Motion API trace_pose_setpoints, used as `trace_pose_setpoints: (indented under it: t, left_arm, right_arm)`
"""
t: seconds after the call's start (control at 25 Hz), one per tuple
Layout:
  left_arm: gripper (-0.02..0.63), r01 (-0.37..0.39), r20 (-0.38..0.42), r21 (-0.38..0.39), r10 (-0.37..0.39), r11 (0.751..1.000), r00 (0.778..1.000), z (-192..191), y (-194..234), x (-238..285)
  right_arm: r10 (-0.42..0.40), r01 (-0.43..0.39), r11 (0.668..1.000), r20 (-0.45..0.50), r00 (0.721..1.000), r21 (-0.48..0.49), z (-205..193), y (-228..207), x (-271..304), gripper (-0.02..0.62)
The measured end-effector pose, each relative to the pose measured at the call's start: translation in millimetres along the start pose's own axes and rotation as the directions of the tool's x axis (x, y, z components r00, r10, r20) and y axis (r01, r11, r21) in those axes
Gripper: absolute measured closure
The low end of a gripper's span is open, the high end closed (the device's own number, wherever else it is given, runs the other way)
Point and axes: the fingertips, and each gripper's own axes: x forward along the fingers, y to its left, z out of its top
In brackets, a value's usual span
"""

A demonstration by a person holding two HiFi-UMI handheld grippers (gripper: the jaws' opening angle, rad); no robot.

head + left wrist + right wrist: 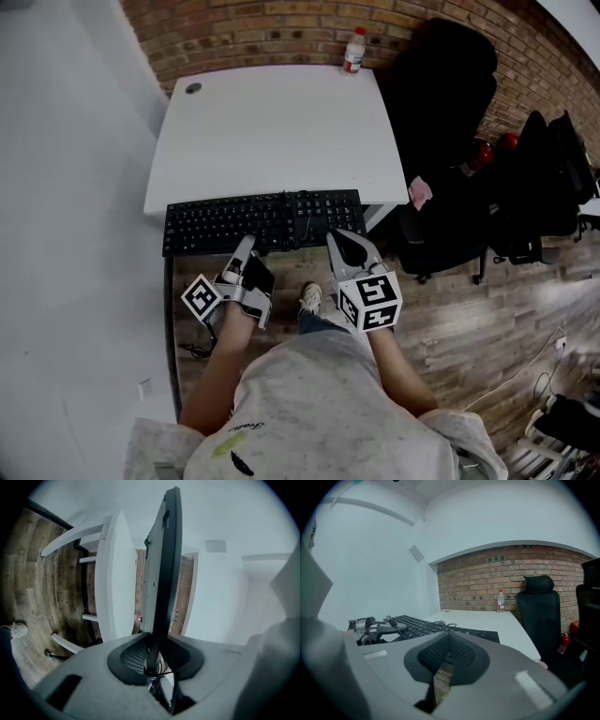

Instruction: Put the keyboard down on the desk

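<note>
Keyboard (262,222) runs lengthwise along the counter's (272,131) near edge, left gripper (246,247) jaws clamping it, right gripper (338,241) jaws closed at its rim

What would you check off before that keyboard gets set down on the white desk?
1. Left gripper clamped on keyboard: ok.
2. Right gripper gripping it: cannot tell; its jaws meet at the near edge.
3. Keyboard fully over desk: not ok, mostly short of the front edge.
4. Desk bare where it lands: ok.
5. Bottle out of the way: ok, at the far edge.
</note>
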Motion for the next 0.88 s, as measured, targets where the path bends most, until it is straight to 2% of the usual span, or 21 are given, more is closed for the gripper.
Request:
trace_pose_setpoints:
  t: [0.24,0.52,0.88]
  left_arm:
    - [0.535,-0.003,-0.001,-0.015,0.003,1.0,1.0,23.0,11.9,72.4]
    - [0.535,-0.004,-0.019,0.005,0.004,1.0,1.0,36.0,15.7,143.1]
    - [0.535,-0.016,-0.008,0.025,0.016,1.0,1.0,43.0,15.7,170.3]
  right_arm:
    - [-0.016,0.016,1.0,-0.008,1.0,-0.001,20.1,-50.5,49.9,0.584]
    - [-0.014,0.014,1.0,0.001,1.0,0.004,45.2,-97.1,95.3,0.584]
    - [0.005,-0.005,1.0,0.017,1.0,0.021,55.1,-117.5,115.0,0.584]
